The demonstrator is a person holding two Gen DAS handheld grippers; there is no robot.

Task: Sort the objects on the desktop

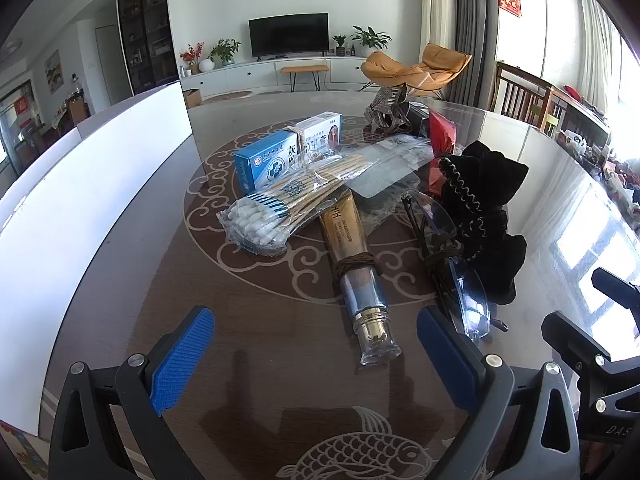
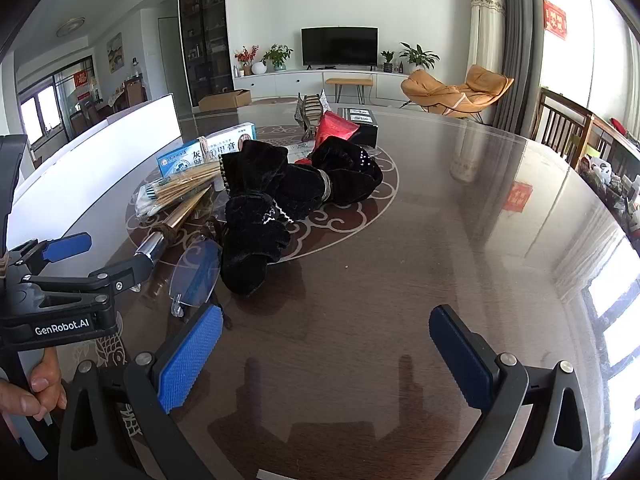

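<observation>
A pile of objects lies on the round patterned table [image 1: 280,320]. In it are a gold tube with a clear cap [image 1: 352,248], a bag of cotton swabs [image 1: 276,208], a blue and white box [image 1: 276,152], a black velvet cloth [image 1: 484,216] and rimless glasses [image 1: 464,292]. My left gripper [image 1: 316,360] is open just short of the tube's cap, nothing between its blue pads. My right gripper [image 2: 326,360] is open over bare table, to the right of the glasses [image 2: 196,276] and the black cloth [image 2: 280,196]. The left gripper [image 2: 98,258] shows at that view's left edge.
A white board [image 1: 80,200] stands along the table's left side. Behind the pile are a red packet [image 2: 336,128], a dark box [image 2: 358,120] and a silver ornament [image 2: 312,112]. A hand [image 2: 36,392] grips the left tool's handle. Wooden chairs [image 2: 560,128] stand at the right.
</observation>
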